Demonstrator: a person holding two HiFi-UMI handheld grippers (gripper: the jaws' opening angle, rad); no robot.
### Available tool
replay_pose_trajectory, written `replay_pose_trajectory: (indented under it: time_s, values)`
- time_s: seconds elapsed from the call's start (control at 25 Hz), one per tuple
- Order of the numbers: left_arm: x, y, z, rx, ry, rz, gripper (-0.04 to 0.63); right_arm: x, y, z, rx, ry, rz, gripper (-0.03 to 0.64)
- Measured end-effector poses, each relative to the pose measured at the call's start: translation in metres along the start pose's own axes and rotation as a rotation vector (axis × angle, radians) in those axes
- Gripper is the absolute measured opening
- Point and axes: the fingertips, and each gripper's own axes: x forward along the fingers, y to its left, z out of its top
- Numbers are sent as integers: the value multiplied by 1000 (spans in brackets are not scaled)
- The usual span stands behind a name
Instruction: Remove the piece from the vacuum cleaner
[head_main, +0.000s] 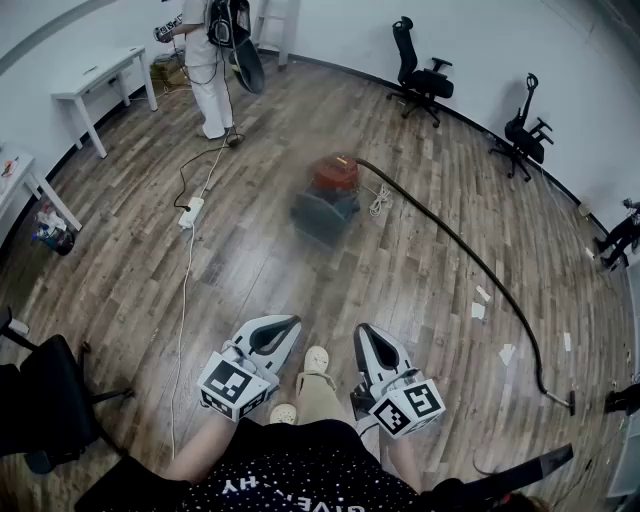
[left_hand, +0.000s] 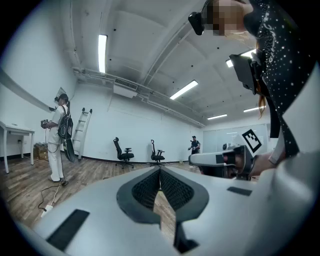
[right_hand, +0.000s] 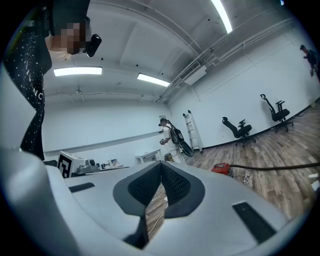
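A red and dark vacuum cleaner (head_main: 327, 198) stands on the wooden floor, well ahead of me. Its long black hose (head_main: 470, 255) runs right and ends in a nozzle (head_main: 562, 401) near the right edge. The cleaner also shows small in the right gripper view, vacuum cleaner (right_hand: 221, 168). My left gripper (head_main: 283, 325) and right gripper (head_main: 366, 333) hover close to my body, both shut and empty, far from the cleaner. In each gripper view the jaws meet at their tips: left gripper (left_hand: 160, 172), right gripper (right_hand: 161, 167).
A white power strip (head_main: 189, 212) with a cable lies left of the cleaner. Another person (head_main: 210, 60) stands at the back near a white table (head_main: 100, 80). Office chairs (head_main: 420, 75) stand by the far wall, a black chair (head_main: 45, 400) at my left. Paper scraps (head_main: 480, 305) litter the floor.
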Motion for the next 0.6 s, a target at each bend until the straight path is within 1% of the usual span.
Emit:
replay_pose_trajectory:
  time_s: [0.28, 0.6]
  values:
    - [63, 44, 6, 3, 6, 27, 9, 51, -65, 20, 30, -26, 13, 12]
    - [144, 98, 32, 26, -4, 65, 9, 117, -140, 55, 20, -19, 47, 12]
